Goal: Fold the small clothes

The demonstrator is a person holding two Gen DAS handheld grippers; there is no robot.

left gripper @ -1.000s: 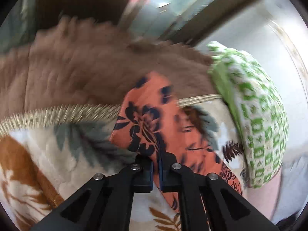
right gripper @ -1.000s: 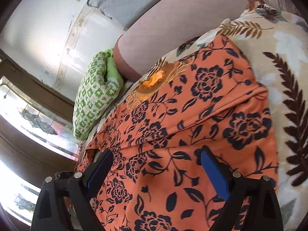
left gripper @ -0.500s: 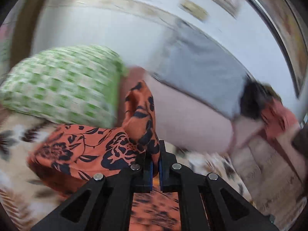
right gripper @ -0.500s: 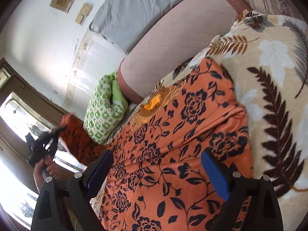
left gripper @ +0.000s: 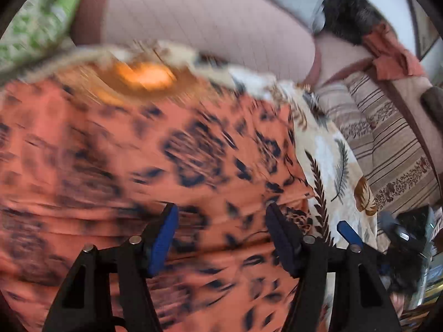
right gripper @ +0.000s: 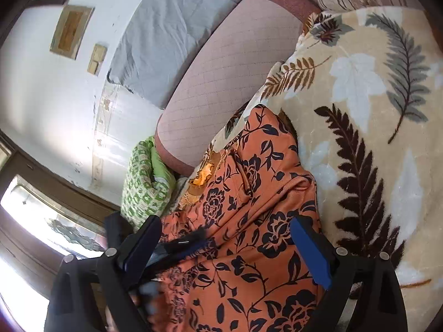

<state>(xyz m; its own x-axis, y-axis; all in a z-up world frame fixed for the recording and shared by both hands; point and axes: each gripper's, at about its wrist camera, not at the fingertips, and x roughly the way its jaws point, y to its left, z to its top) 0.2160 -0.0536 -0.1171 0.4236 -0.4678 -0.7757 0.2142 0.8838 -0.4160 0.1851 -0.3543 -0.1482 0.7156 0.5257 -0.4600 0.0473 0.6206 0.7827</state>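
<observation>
Where it lies folded, orange garment [right gripper: 257,202] shows dark navy flowers.

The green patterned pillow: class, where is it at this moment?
In the right wrist view the green patterned pillow lies left of centre, against the end of the pink quilted bolster, just beyond the orange floral garment.

The left gripper [left gripper: 220,225] was seen with its jaws parted, having just been opening; nothing was caught between the blue pads [left gripper: 163,235], which stood clear above the cloth. The right gripper [right gripper: 229,251] was held pointing somewhat downward with its jaws spread wide and nothing pressed between its pads [right gripper: 311,251]. In the right wrist view, the left gripper was glimpsed, blurred, just beyond the right one's left-hand finger.
</observation>
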